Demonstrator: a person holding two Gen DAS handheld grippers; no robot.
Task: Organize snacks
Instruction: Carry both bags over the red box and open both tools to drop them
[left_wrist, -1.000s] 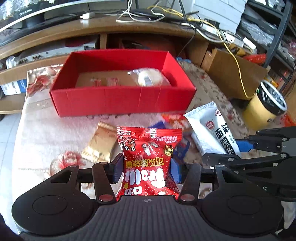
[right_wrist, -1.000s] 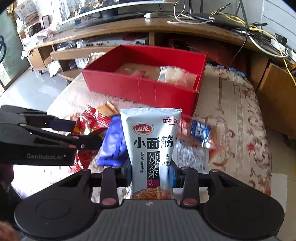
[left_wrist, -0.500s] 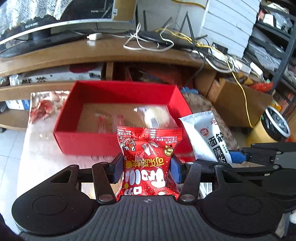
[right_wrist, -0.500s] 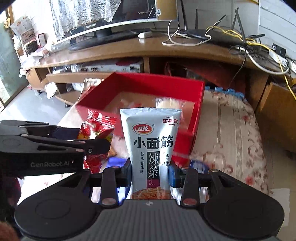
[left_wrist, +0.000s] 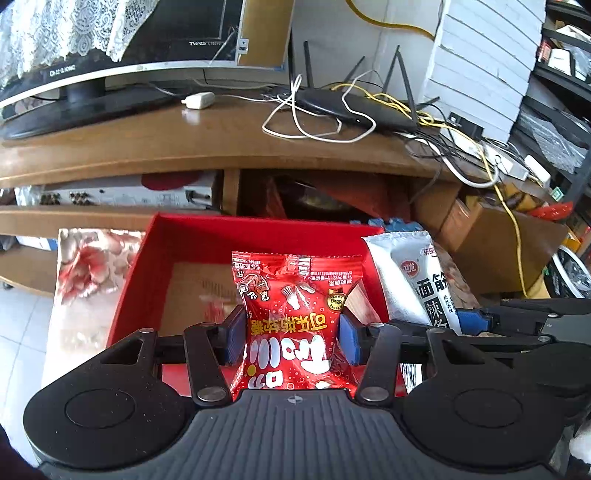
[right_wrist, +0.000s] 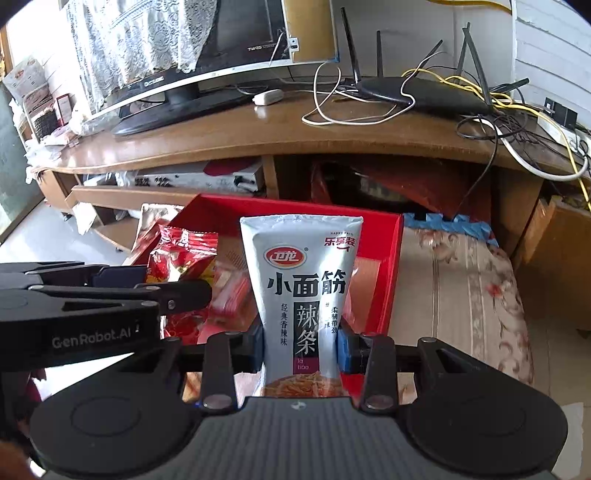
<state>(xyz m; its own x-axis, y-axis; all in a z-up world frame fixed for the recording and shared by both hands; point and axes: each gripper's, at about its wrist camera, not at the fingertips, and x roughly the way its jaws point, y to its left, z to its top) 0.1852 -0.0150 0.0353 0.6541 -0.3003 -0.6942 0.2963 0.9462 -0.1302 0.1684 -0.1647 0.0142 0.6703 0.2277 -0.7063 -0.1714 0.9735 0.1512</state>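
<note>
Clamping a red candy packet (left_wrist: 291, 325) between its blue pads, the left claw (left_wrist: 291, 334) holds it at lower centre of the left wrist view, in front of the red box (left_wrist: 136, 273). The right claw (right_wrist: 300, 345) grips a white spicy-strip pouch (right_wrist: 301, 295) upright at centre of the right wrist view, before the same box, with a router (right_wrist: 417, 94) on the wooden TV stand (right_wrist: 258, 129) at upper right
</note>
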